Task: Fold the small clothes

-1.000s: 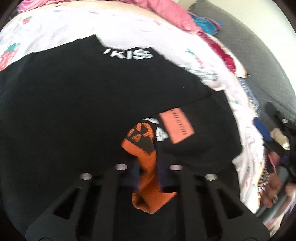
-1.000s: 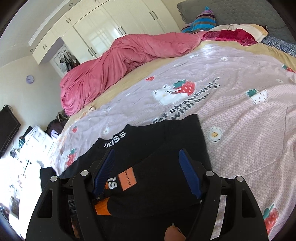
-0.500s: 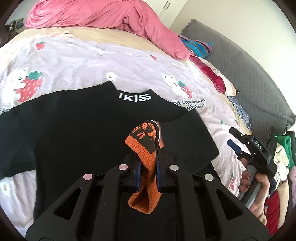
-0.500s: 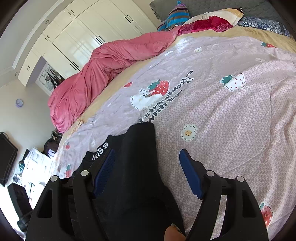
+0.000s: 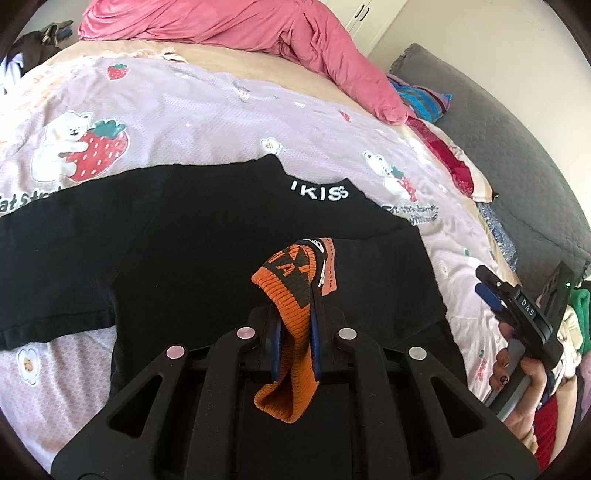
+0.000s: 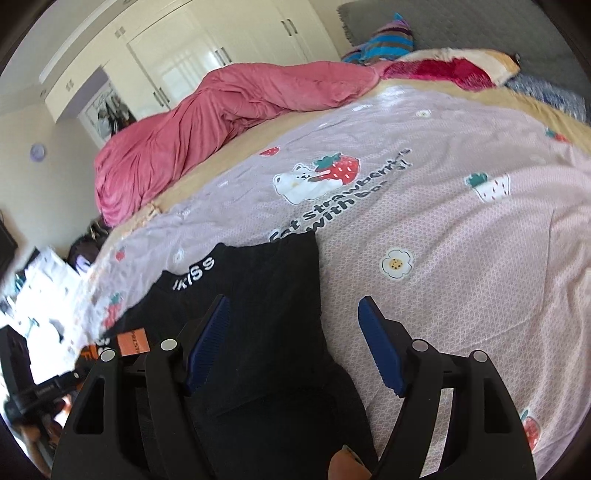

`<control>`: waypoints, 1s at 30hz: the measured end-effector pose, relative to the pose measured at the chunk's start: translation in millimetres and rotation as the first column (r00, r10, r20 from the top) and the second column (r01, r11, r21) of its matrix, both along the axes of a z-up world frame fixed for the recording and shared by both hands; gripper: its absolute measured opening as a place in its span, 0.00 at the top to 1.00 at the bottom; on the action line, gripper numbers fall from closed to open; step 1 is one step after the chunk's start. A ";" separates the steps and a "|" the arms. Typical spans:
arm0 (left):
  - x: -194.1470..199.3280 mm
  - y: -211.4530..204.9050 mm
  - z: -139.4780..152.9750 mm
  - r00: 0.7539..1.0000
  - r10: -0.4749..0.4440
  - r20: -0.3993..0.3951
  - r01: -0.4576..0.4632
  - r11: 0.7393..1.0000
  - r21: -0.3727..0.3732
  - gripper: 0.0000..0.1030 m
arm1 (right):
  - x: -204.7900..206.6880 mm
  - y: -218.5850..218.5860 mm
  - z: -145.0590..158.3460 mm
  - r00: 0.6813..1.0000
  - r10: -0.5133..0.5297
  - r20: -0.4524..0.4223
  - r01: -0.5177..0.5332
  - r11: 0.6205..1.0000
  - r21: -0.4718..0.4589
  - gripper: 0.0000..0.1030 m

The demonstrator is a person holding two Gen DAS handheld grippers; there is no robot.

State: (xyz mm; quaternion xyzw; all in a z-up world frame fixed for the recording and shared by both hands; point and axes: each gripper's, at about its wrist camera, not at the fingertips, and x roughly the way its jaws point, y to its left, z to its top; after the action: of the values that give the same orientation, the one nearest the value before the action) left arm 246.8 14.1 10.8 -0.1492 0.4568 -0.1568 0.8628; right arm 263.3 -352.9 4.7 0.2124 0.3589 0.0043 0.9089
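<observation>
Pinching an orange-and-black knitted cuff [image 5: 291,306] between its blue pads, the left hand-held gripper [image 5: 294,345] holds that piece of the garment raised above the rest of the cloth; the cuff's ribbed orange end hangs down behind the pads while its patterned end, with an orange patch beside it, stands up and away from the camera. It belongs to or lies on a black t-shirt [image 5: 192,251] spread flat on the bed, collar toward the far side, long axis running from the camera toward the pink duvet [image 5: 258,33]. White letters on the collar read "IKISS". The right hand-held gripper [image 6: 295,343] hovers over the shirt's edge with its fingers spread wide and nothing between them; in the left view its body carries the letters "DAS". The shirt rests on a lilac bedsheet [image 6: 461,258] printed with strawberries, bears and flowers, with partly legible wording about strawberries. A grey headboard [image 5: 517,147] stands at the right.
</observation>
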 end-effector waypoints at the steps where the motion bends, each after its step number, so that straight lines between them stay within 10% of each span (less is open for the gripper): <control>1: -0.1 -0.7 0.3 1.000 -0.002 -0.002 0.002 1.000 0.002 0.94 | 0.5 4.5 0.0 1.000 0.010 -0.002 -0.010 1.000 -0.024 0.31; 16: -9.3 11.9 17.4 0.996 0.039 0.080 -0.048 0.992 0.120 0.91 | 4.6 57.6 -4.4 0.985 0.171 -0.028 -0.173 0.978 -0.113 0.31; 30: -6.9 -26.9 -46.8 0.995 -0.046 -0.090 0.067 0.964 0.257 0.77 | 21.2 78.0 -54.7 0.939 0.227 -0.260 -0.259 0.961 -0.099 0.33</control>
State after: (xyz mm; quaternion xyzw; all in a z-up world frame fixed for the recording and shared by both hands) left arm 240.0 -12.9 -36.1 -0.0284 0.5129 -0.1140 0.8504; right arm 284.5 -275.0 -50.0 0.1048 0.4920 0.0666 0.8617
